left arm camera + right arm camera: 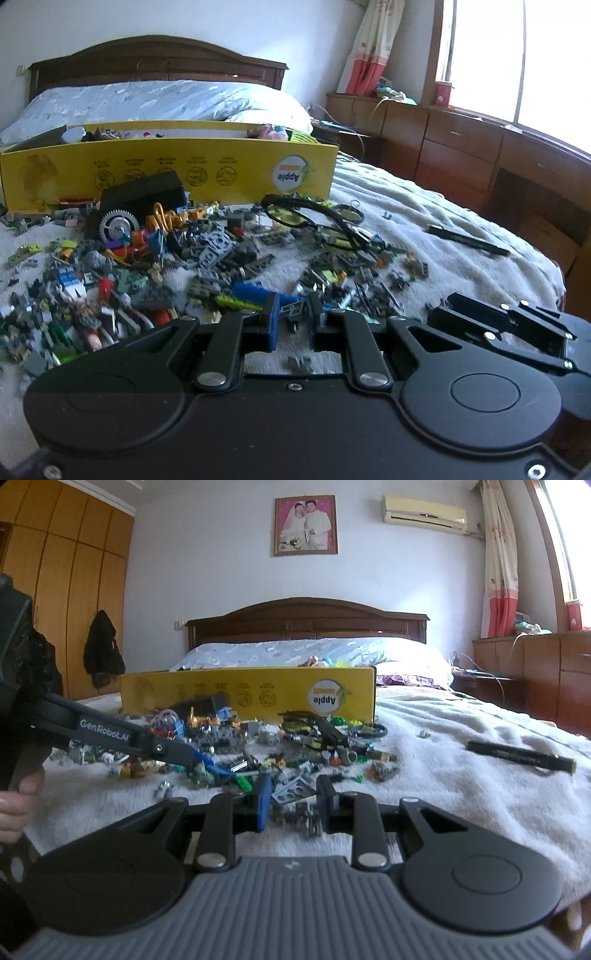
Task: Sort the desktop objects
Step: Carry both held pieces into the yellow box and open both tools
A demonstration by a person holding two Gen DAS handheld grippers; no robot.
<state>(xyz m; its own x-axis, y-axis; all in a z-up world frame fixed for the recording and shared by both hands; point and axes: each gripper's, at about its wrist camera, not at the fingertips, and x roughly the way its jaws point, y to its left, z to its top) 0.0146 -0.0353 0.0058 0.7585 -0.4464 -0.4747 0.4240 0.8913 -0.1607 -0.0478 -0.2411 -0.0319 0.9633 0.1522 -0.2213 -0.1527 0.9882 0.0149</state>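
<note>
Sorting was mid-pick: your left tool (pixel 291 314) clamped a small dark brick (pixel 293 308), your right tool (pixel 291 794) a grey plate (pixel 293 793); the yellow box (pixel 247 692) likely came next.

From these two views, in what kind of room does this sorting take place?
Most likely a home bedroom. The toy pieces lie on a white blanket spread over a bed with a dark wooden headboard and pale bedding. Wardrobe doors and a curtained window support this.

The left tongs (pixel 291 317) pinch a small dark piece (pixel 293 309) above the toy-brick pile (pixel 207 258).
</note>
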